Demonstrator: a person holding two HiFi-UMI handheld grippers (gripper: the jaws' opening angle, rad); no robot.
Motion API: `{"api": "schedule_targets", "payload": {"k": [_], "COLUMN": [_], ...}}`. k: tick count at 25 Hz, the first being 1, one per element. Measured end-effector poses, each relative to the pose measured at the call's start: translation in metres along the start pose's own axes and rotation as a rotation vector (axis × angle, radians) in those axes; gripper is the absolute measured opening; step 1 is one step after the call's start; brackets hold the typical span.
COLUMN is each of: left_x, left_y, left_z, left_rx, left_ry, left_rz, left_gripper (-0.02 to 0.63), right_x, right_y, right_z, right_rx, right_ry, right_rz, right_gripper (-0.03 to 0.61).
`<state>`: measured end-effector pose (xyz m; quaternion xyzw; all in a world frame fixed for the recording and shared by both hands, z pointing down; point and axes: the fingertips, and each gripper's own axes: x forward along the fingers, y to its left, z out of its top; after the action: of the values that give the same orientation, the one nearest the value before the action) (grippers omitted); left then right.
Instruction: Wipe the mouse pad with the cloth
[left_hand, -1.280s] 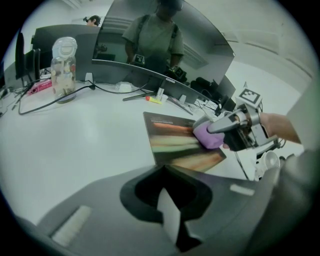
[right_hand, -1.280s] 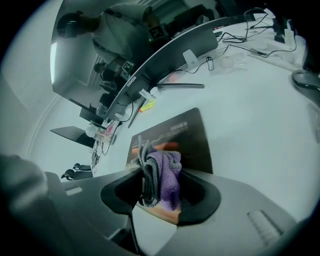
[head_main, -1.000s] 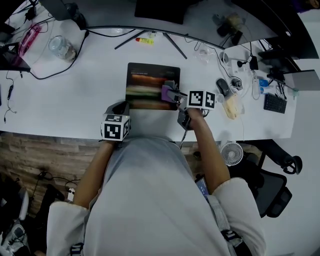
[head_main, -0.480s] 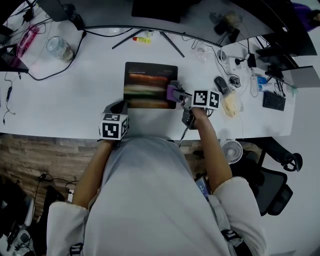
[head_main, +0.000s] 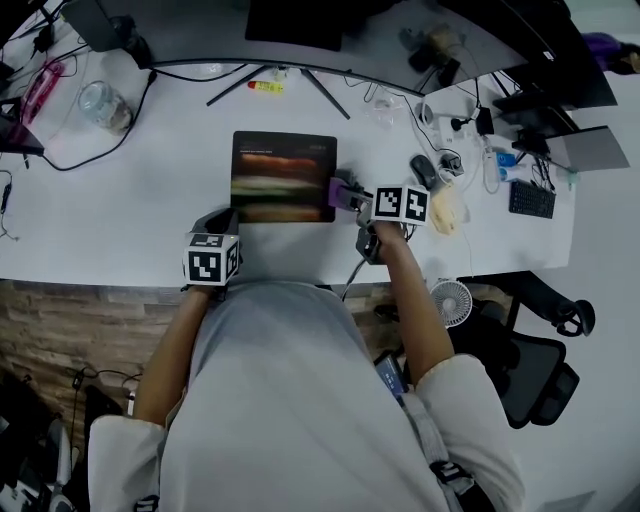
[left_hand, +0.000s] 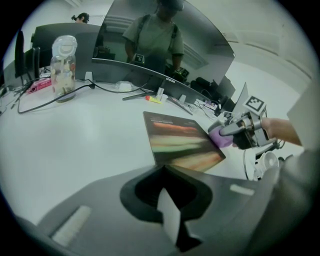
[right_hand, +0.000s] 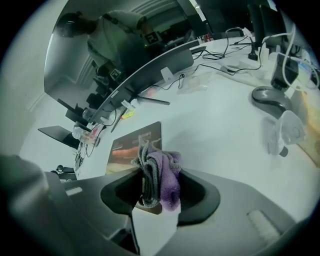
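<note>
White office desk (head_main: 120, 210), strewn along its far side with cables, a glass jar (head_main: 90, 100) and a computer mouse (head_main: 423, 170) under a curved monitor (left_hand: 150, 75) — a person stands over it with a gripper in each hand. The dark mouse pad (head_main: 284, 176) lies flat at the centre of the desk. The right gripper (head_main: 348, 194) is clamped on a bunched purple-and-grey cloth (right_hand: 161, 175), which sits at the pad's right edge, near its front corner, apparently touching it. The left gripper (head_main: 224, 218) hovers at the desk's front edge, just off the pad's near-left corner, with its jaws closed together and nothing between them. The wiping step appears to be in hand, with the cloth at one end of a stroke across the printed surface. The next move would call for pressing the cloth down and drawing it leftward over the pad with even pressure — and, since the pad lies loose on a smooth top, the free left gripper may need to pin a corner so it does not slide.
</note>
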<state>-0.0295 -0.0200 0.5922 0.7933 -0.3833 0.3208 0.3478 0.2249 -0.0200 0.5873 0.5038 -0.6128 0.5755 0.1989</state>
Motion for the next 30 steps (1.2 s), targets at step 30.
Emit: {"api": "schedule_targets", "payload": {"k": [30], "left_x": [0.002], "left_y": [0.0], "left_z": [0.002], "left_rx": [-0.069], "left_ry": [0.048], "left_rz": [-0.085], "left_gripper": [0.0], "right_x": [0.065], "right_y": [0.171], "right_z": [-0.053], "right_rx": [-0.119], "right_ry": [0.075], "right_rz": [0.232], "right_gripper": [0.19]}}
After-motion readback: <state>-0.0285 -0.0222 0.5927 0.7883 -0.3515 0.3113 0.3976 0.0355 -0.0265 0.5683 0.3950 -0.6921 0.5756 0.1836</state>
